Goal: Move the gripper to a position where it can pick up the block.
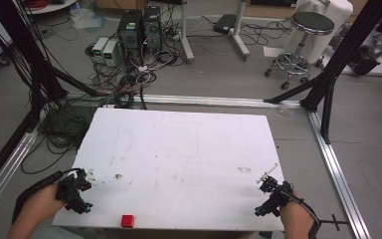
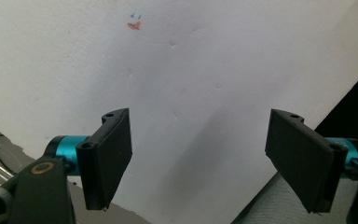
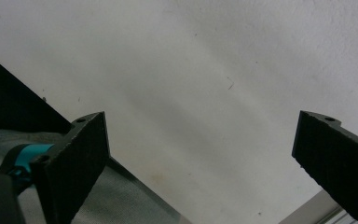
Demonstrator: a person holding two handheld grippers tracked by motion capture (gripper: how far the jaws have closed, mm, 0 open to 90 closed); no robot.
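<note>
- High view: a white surface lies on a grey floor, inside a frame of black struts and aluminium rails.
- High view: the left gripper sits at the near left corner of the surface, held by the left hand. The right gripper sits at the near right corner, held by the right hand. The two are well apart.
- High view: a small red block rests on the surface at its near edge, nearer the left gripper than the right, touching neither.
- High view: a faint brown stain marks the surface beyond the block. On the floor behind are computer towers, tangled cables and a round black stool.
- Left gripper view: the jaws stand wide apart with nothing between them, above bare white surface. A small orange and blue mark shows farther off.
- Right gripper view: the jaws stand wide apart and empty, over the white surface near its edge.
</note>
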